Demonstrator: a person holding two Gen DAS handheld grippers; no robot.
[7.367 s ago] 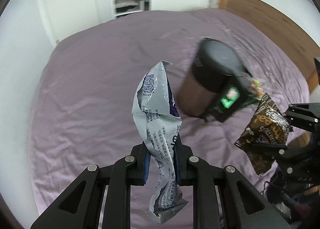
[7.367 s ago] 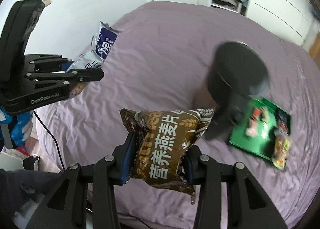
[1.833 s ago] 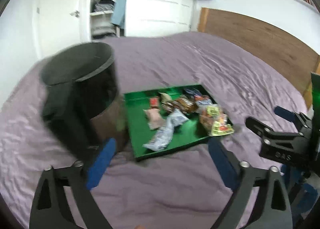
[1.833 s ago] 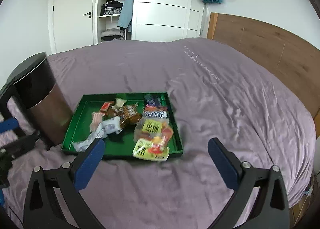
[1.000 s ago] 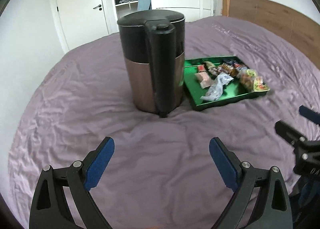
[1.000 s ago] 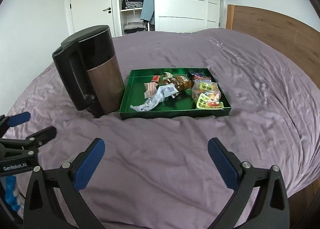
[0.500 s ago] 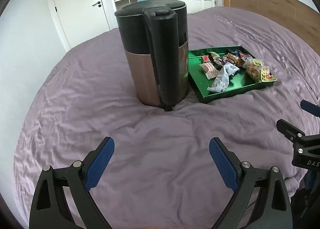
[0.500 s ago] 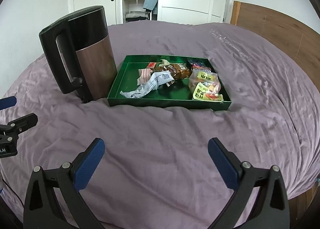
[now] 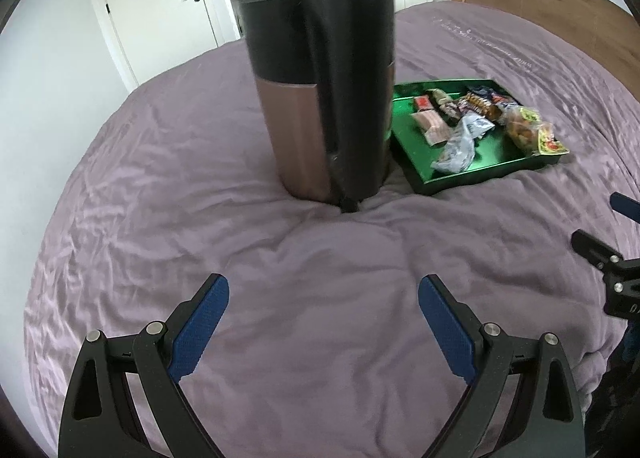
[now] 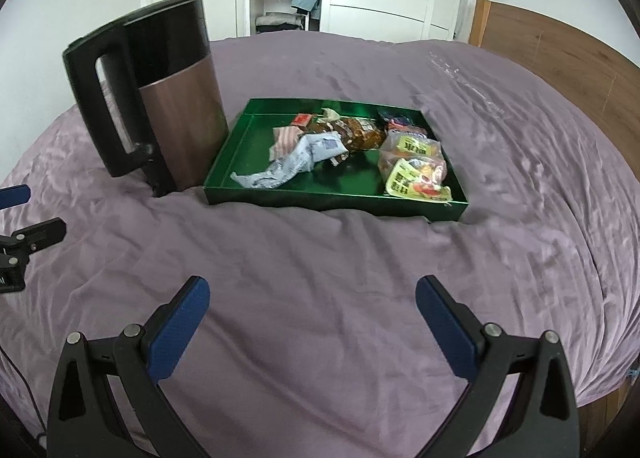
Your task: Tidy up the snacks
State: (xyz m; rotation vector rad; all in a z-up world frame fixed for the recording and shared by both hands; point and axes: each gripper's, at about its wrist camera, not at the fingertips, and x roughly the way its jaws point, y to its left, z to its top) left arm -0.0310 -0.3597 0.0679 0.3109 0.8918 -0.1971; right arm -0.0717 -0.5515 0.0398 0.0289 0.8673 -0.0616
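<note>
Right wrist view: both claws hovering spread and empty over the purple bed (image 10: 320,258).
Going left to right, the left claw (image 9: 322,322) is gaping wide, gripping nothing; the kettle (image 10: 156,98) is standing upright just beside the green tray (image 10: 256,194), which is holding the snacks (image 10: 360,146), a crumpled pale wrapper (image 10: 292,162) among them; the right claw (image 10: 308,318) is gaping wide, likewise gripping nothing.
</note>
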